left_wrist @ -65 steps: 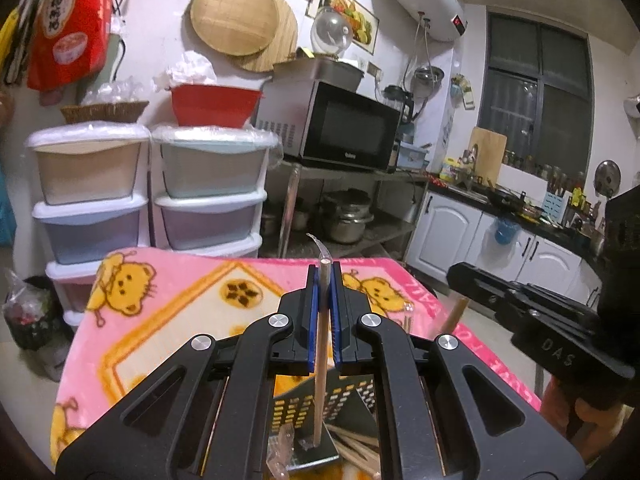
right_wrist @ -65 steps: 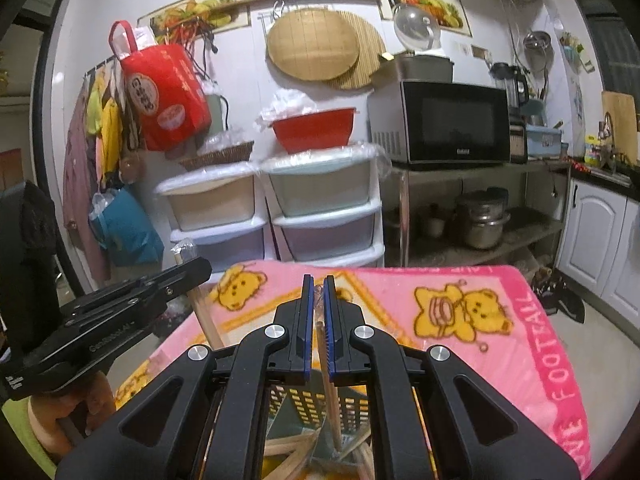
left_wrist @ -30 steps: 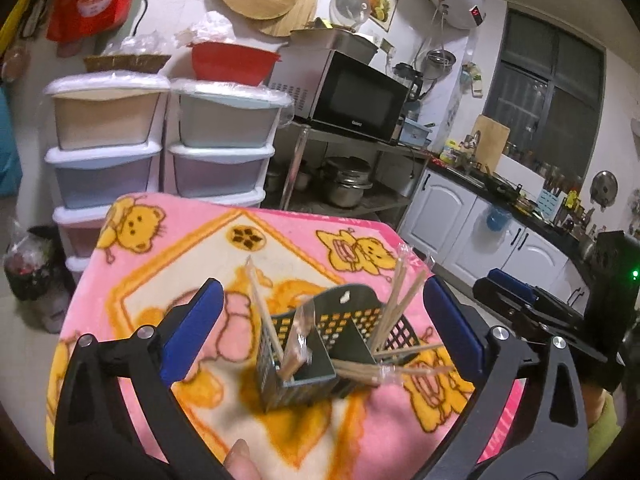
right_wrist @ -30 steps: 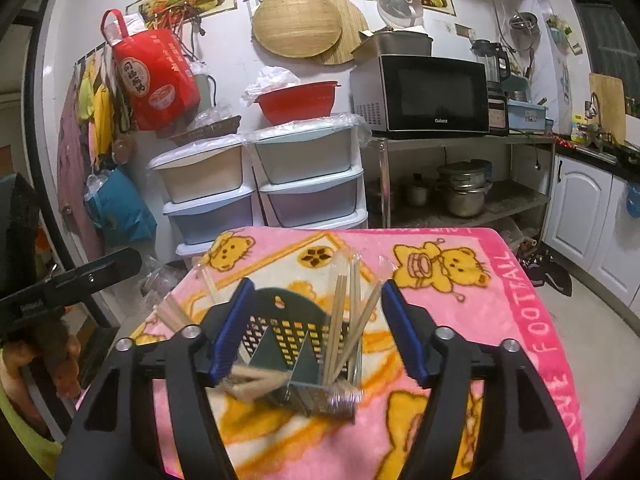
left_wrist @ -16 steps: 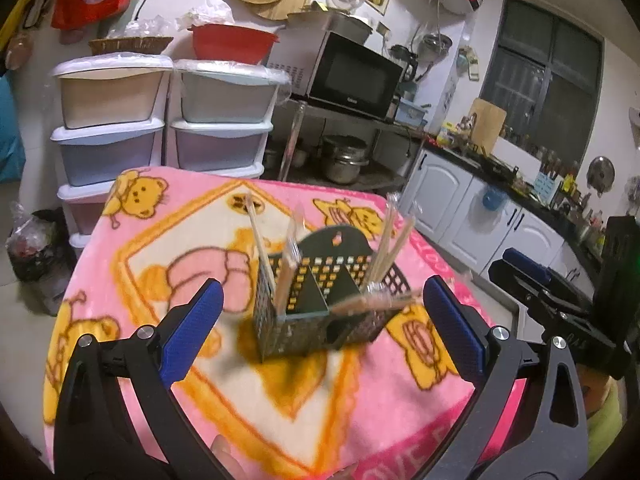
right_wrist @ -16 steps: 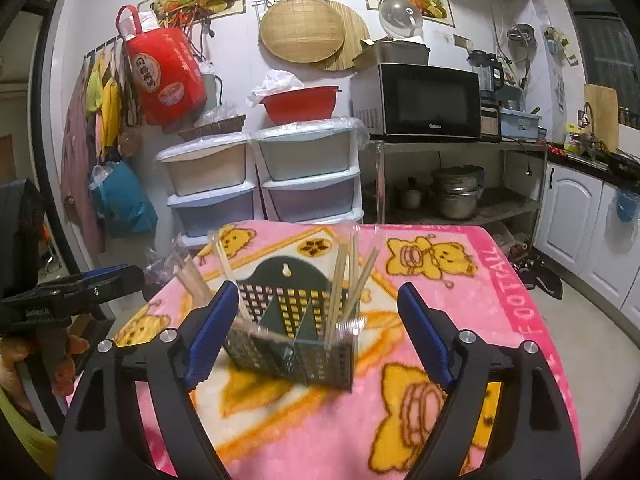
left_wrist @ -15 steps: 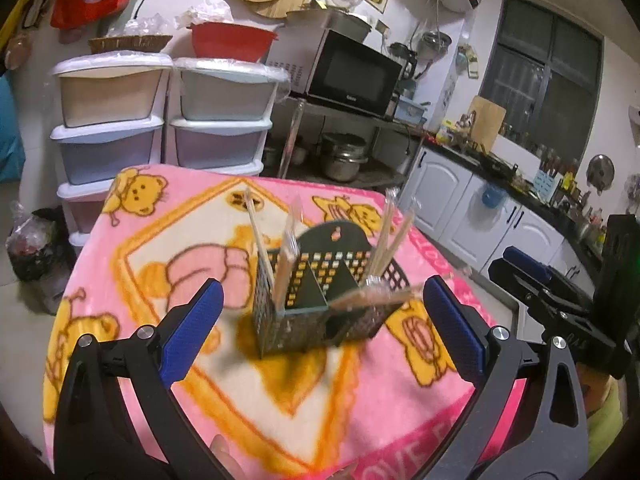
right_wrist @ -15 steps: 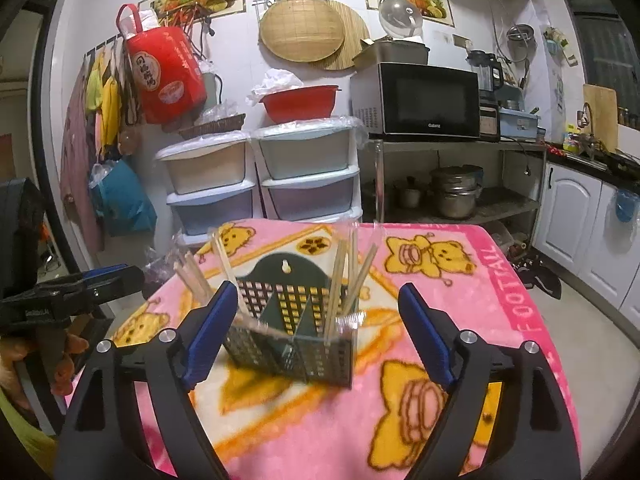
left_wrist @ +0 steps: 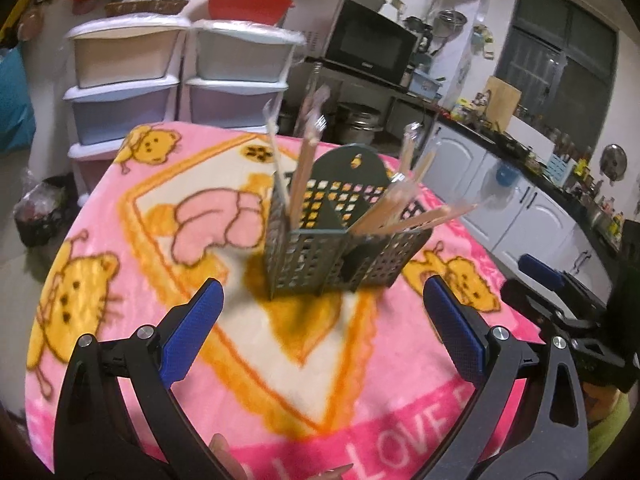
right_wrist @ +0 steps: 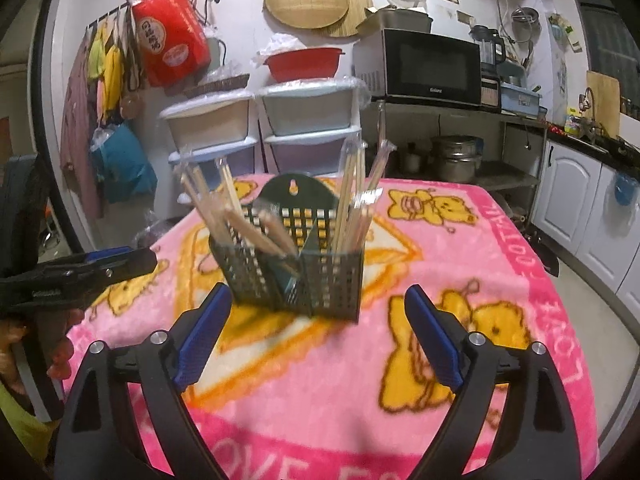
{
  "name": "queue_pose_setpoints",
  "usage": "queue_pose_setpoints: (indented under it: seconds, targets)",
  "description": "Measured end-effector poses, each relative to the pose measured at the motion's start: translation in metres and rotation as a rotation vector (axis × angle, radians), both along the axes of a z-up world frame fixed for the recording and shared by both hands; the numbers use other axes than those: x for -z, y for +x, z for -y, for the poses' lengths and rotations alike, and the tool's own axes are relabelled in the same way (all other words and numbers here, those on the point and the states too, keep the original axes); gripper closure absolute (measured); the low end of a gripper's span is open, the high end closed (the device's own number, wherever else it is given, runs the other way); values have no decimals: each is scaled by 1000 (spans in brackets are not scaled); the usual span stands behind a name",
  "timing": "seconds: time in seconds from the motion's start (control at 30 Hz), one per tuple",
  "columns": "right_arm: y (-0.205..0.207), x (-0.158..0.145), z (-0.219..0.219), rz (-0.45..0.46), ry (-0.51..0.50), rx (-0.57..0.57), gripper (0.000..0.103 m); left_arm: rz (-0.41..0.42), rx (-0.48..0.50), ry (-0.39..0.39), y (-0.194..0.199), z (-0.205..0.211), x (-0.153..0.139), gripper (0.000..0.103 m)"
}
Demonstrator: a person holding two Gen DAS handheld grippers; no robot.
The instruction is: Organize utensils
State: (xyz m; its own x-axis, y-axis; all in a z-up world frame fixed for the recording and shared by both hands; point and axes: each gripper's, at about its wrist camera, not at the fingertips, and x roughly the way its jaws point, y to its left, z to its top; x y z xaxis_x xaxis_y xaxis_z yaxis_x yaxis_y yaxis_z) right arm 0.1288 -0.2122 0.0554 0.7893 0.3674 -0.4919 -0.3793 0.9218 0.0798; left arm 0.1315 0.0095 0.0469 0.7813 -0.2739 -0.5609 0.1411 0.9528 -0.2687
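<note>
A dark green perforated utensil caddy [left_wrist: 340, 256] stands on the pink cartoon blanket [left_wrist: 132, 280]; it also shows in the right wrist view [right_wrist: 292, 276]. Wrapped wooden chopsticks [left_wrist: 304, 160] stand and lean in its compartments, and appear in the right wrist view too [right_wrist: 352, 196]. My left gripper [left_wrist: 324, 320] is open and empty, pulled back in front of the caddy. My right gripper [right_wrist: 320, 324] is open and empty, also in front of the caddy. The right gripper shows at the right edge of the left view [left_wrist: 560, 304]; the left one at the left edge of the right view [right_wrist: 80, 272].
Stacked plastic drawers [right_wrist: 264, 128] stand behind the table. A microwave [right_wrist: 428, 68] sits on a metal shelf with pots. White kitchen cabinets [right_wrist: 580, 204] run along the right. The blanket [right_wrist: 440, 400] covers the table to its near edge.
Both grippers let go of chopsticks into the caddy, opened wide, and drew back and lower. The caddy now sits farther ahead of both.
</note>
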Motion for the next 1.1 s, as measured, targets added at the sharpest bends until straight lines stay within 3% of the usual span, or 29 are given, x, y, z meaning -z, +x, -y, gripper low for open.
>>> queue_pose_setpoints:
  seconds: [0.37,1.1]
  targets:
    - [-12,25,-5,25,-40,16,12,46,-29,34,-21,4,29,11]
    - [-53,53,-4,340,8,94,7,186,-117,96,-36,11,66,11]
